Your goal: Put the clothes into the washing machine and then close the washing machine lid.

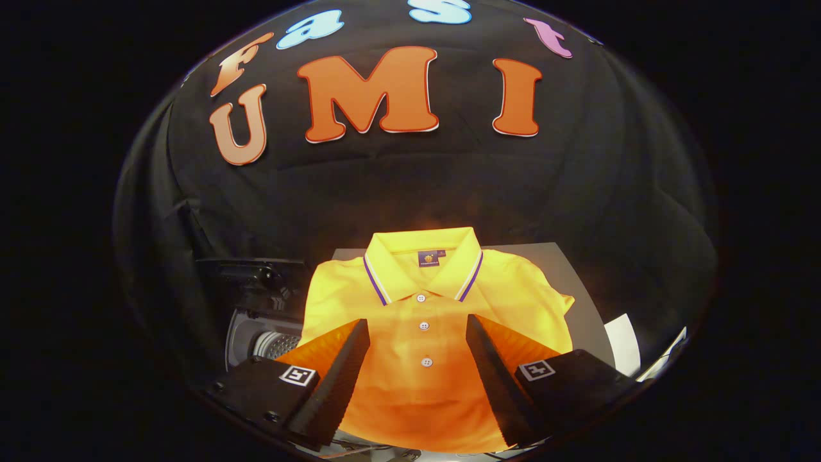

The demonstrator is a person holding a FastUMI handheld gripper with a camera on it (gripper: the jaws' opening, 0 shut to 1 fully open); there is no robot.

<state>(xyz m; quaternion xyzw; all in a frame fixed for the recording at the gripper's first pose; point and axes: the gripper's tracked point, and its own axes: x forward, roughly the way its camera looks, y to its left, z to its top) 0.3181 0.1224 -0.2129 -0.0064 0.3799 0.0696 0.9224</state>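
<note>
A folded yellow polo shirt [423, 308] with a striped collar and white buttons lies flat on a grey surface [577, 301] just ahead of the fingers. My gripper [418, 327] hovers over its lower half, open, with the button placket showing in the wide gap between the two fingers. Nothing is pressed by either finger. To the left of the shirt and lower down is the washing machine [256, 333], its lid up and part of the perforated metal drum [277, 344] showing.
A raised dark lid or frame [250, 273] stands above the drum opening, left of the shirt. White sheets [622, 340] lie at the right end of the grey surface. Black cloth wall hangs behind.
</note>
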